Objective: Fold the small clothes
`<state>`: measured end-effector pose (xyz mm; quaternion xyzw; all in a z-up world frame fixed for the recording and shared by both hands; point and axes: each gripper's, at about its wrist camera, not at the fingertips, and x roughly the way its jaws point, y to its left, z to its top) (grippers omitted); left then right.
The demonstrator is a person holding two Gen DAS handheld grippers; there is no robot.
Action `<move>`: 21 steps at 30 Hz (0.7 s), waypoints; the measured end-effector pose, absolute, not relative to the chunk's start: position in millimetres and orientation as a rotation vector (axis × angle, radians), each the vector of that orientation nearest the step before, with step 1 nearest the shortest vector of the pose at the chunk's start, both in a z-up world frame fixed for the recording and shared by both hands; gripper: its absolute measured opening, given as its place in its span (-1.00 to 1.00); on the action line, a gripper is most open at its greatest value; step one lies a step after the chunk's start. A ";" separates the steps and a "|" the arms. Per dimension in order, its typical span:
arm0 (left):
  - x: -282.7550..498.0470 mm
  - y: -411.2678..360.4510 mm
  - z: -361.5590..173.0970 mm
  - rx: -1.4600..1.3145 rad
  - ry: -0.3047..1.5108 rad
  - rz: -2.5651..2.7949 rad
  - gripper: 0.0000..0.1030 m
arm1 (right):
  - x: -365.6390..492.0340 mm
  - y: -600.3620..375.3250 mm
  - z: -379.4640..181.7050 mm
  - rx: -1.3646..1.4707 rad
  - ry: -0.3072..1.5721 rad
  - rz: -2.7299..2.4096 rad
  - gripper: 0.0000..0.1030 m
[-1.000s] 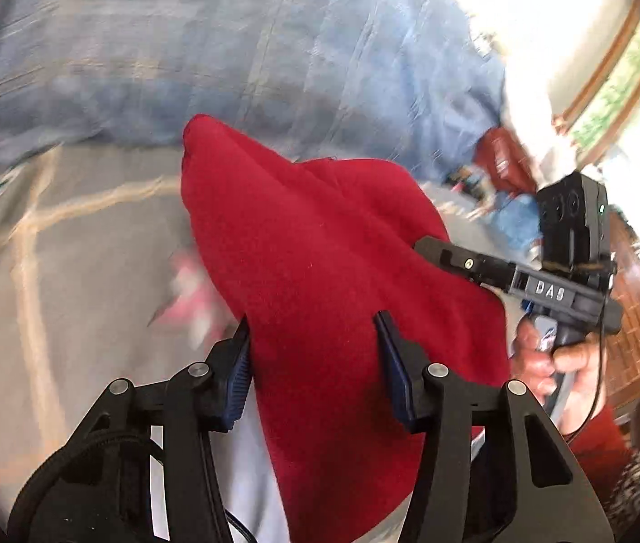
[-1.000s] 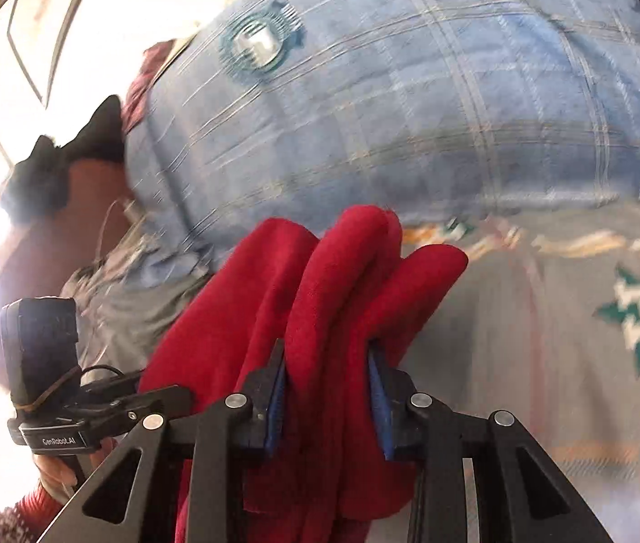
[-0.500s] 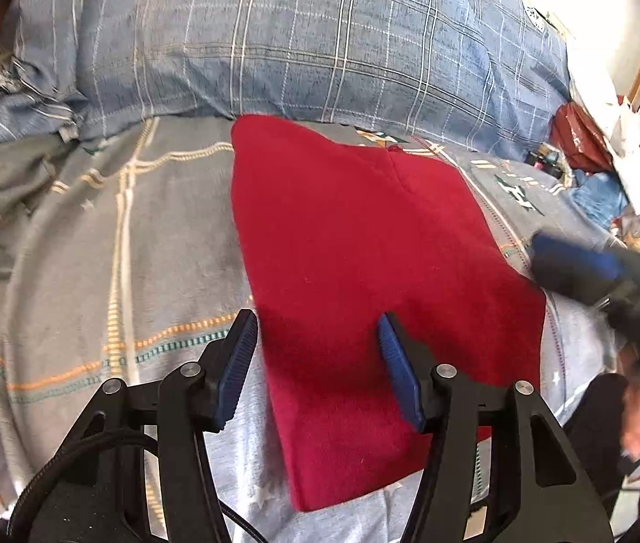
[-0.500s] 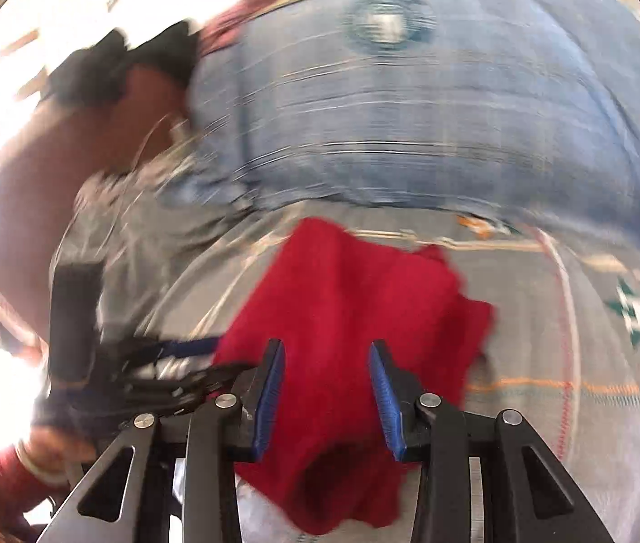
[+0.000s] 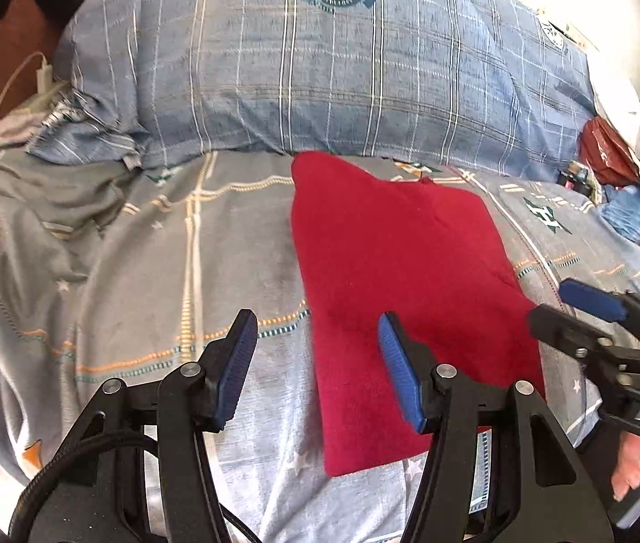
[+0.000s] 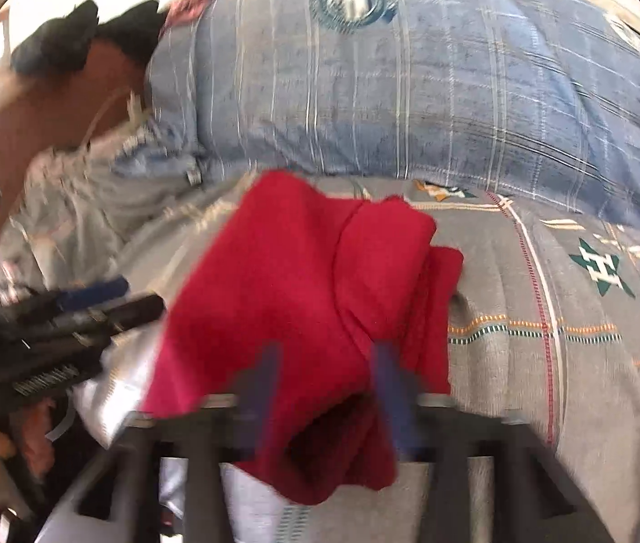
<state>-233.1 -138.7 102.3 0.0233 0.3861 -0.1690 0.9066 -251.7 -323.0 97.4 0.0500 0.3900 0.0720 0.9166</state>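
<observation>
I see the grey patterned bedsheet [image 5: 130,271] and, at twelve o'clock, the blue plaid pillow [image 5: 365,90] crowding the red fleece garment [image 5: 392,280] spread between them. It looks soft, light and floppy; I'd pinch a near corner. My left gripper [image 5: 315,362] gapes empty. My right gripper [image 6: 327,389] has just been opening, cloth loose between its jaws.

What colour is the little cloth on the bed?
Red cloth, plain, clearest in the left wrist view.
</observation>
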 end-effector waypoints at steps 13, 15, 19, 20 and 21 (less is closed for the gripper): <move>-252.0 -126.7 116.6 0.023 0.752 -0.307 0.09 | -273.9 -303.1 120.6 0.085 0.740 0.092 0.35; -254.2 -126.7 117.2 0.024 0.747 -0.305 0.09 | -274.7 -301.9 119.4 0.086 0.739 0.085 0.37; -255.3 -125.0 117.3 0.011 0.744 -0.302 0.09 | -276.0 -300.3 119.0 0.094 0.736 0.074 0.51; -255.0 -124.8 117.4 0.006 0.744 -0.303 0.09 | -276.1 -299.8 119.0 0.096 0.735 0.073 0.53; -255.0 -124.5 117.4 0.004 0.745 -0.304 0.09 | -276.2 -299.3 118.8 0.097 0.736 0.071 0.54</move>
